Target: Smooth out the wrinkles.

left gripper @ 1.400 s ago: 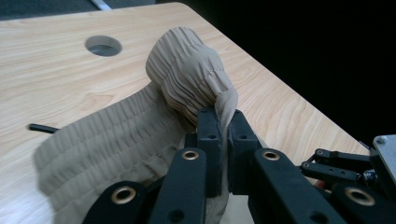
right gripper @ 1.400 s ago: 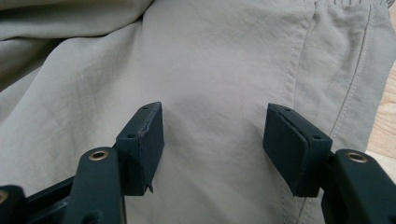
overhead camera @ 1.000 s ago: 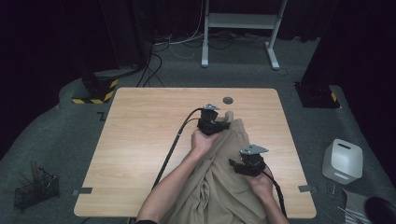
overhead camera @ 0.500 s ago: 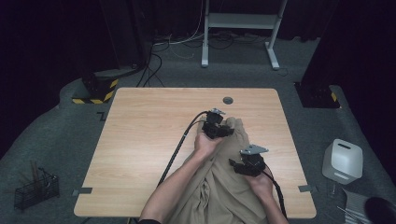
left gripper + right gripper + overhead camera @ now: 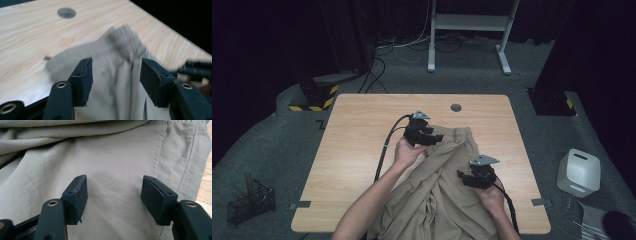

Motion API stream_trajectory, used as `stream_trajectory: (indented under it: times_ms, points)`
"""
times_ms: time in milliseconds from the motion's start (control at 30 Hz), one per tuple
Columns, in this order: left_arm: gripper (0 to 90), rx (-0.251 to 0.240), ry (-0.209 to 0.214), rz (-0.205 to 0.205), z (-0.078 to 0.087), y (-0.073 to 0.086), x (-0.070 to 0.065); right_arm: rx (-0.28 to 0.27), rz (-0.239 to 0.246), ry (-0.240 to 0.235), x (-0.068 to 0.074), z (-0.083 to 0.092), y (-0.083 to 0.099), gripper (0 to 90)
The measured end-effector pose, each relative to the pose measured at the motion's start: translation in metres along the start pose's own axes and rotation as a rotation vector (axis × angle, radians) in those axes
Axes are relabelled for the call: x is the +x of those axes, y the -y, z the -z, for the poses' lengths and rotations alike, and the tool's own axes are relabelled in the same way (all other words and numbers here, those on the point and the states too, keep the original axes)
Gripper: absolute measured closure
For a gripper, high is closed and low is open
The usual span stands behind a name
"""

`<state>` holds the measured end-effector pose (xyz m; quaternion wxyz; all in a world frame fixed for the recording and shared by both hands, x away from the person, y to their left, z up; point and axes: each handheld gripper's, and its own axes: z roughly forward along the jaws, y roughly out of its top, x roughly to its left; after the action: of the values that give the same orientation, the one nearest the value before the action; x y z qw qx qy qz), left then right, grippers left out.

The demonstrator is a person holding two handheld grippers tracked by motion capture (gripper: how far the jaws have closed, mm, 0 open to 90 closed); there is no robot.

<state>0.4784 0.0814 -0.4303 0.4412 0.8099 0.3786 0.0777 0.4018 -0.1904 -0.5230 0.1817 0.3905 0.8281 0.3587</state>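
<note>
A khaki garment (image 5: 442,195) lies rumpled on the wooden table (image 5: 362,150), its upper edge reaching toward the table's middle. My left gripper (image 5: 434,136) hovers at that upper edge's left side. In the left gripper view its jaws have just been opening and stand apart (image 5: 115,67). The bunched, blurred cloth (image 5: 117,50) lies beyond them and the pads do not press on it. My right gripper (image 5: 466,178) hangs over the garment's right side. Its jaws (image 5: 115,187) are spread wide just above flat cloth (image 5: 112,152) near a stitched seam, with nothing pinched.
A round hole (image 5: 455,107) sits in the table near its far edge. On the floor stand a white container (image 5: 579,171) at the right, a wire basket (image 5: 249,202) at the left, and a white stand (image 5: 469,22) and cables behind the table.
My left gripper has drawn back to the left from the garment's upper edge and opened, letting the cloth go. The right gripper has stayed put.
</note>
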Motion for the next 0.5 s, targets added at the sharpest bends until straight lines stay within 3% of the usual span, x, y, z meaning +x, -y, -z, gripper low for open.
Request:
stream_trajectory:
  times_ms: [100,200,233,267,333,367,400,500]
  points:
    - [42.7,0.003,0.026,0.001,0.009,0.011,0.001,0.000,0.000,0.001,0.000,0.000,0.000,38.0]
    - [42.5,0.003,0.086,0.007,0.020,0.039,-0.001,0.000,-0.001,0.002,0.000,0.000,0.000,38.1]
    - [42.5,0.003,0.086,0.007,0.020,0.039,-0.001,0.000,-0.001,0.002,0.000,0.000,0.000,38.1]
    - [42.6,0.005,0.094,0.021,0.020,0.052,-0.003,0.001,-0.002,0.001,0.000,0.000,0.000,38.0]
    - [43.0,0.008,0.102,0.028,0.018,0.060,-0.004,0.001,-0.003,0.000,0.000,0.000,0.000,38.2]
    - [43.9,0.048,0.115,0.018,0.010,0.071,-0.009,0.000,-0.008,0.001,0.000,0.000,0.000,39.3]
    - [44.6,0.048,0.115,0.018,0.010,0.071,-0.009,0.000,-0.008,0.001,0.000,0.000,0.000,39.3]
    - [47.4,0.033,0.128,0.011,0.004,0.083,-0.018,-0.029,-0.027,0.048,0.000,0.007,0.001,44.4]
